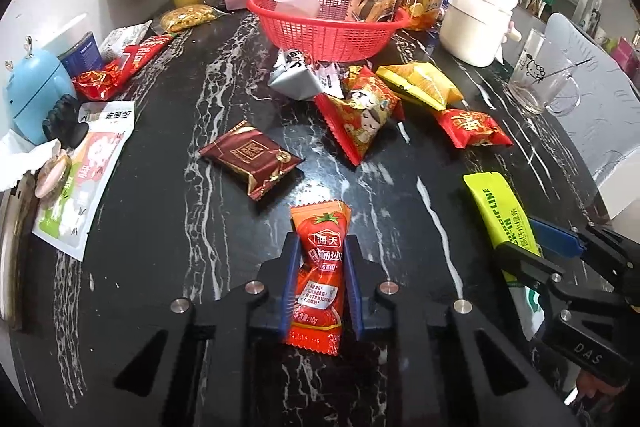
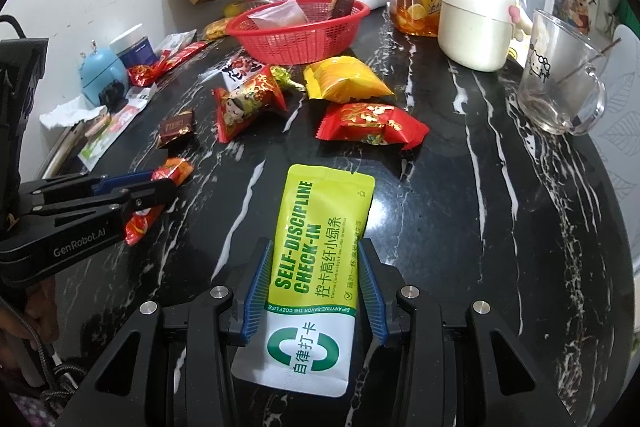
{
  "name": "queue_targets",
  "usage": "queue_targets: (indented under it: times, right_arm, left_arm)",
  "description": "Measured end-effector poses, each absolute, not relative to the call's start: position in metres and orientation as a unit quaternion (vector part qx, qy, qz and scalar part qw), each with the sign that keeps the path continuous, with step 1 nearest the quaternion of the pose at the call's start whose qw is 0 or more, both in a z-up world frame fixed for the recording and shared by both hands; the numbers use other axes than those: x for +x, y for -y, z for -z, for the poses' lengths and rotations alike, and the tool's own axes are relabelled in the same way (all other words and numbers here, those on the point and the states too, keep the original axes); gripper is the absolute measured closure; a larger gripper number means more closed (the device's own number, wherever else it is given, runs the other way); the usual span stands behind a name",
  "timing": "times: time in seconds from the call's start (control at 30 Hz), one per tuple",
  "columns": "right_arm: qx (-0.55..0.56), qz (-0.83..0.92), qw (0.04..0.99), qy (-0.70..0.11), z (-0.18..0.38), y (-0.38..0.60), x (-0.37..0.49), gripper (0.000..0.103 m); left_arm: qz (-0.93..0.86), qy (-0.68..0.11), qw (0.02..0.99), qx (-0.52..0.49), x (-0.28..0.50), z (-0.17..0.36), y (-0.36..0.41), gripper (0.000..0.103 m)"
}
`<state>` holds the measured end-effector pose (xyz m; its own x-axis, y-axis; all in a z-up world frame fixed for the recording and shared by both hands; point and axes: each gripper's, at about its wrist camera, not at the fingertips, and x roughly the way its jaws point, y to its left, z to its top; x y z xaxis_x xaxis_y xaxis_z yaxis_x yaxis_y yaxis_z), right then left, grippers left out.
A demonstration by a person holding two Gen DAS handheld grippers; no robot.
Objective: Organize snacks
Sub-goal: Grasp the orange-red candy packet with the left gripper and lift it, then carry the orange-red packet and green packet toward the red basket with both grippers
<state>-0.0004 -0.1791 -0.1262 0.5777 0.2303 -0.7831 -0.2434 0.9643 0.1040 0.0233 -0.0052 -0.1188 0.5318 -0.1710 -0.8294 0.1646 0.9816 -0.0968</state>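
**Left wrist view and right wrist view: two packets in two grips, black marble worktop**

Item 1. Left gripper [image 1: 319,259], angled steeply down toward the worktop [image 1: 168,195]. Its blue-padded fingers [image 1: 291,279] are closed tight on a red tomato sauce sachet [image 1: 318,267], pressing its waist from both sides. The sachet runs lengthwise between them, its top end pointing away toward the basket. From the right wrist view the same gripper [image 2: 168,187] enters from the left edge, low over the worktop, with the sachet [image 2: 160,195] sticking out on either side of the fingers.

Item 2. Right gripper [image 2: 316,291], likewise tilted downward. Its fingers [image 2: 256,291] stand partly apart, one on each long edge of a yellow-green drink-mix pouch [image 2: 316,259], touching its sides. The pouch lies flat on the worktop, white end nearest the camera. Whether the pads squeeze it or merely rest against it I cannot tell.

Item 3. Red plastic basket [image 1: 326,27], at the far side of the worktop, holding a few packets.

Item 4. Loose snacks between basket and grippers: a dark maroon packet [image 1: 250,163], a red packet with a cartoon figure [image 1: 362,115], a yellow packet [image 1: 420,85], a red and gold packet [image 1: 472,127].

Item 5. Glass mug [image 2: 560,83] and cream pot [image 2: 476,19], far right.
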Motion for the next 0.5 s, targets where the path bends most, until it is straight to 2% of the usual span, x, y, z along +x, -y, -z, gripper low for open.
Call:
queue_targets:
  times: [0.5]
  right_arm:
    - [0.012, -0.166, 0.893, -0.419, 0.104, 0.177, -0.007, 0.061]
  left_arm:
    - [0.117, -0.449, 0.885, -0.028, 0.007, 0.09, 0.001, 0.082]
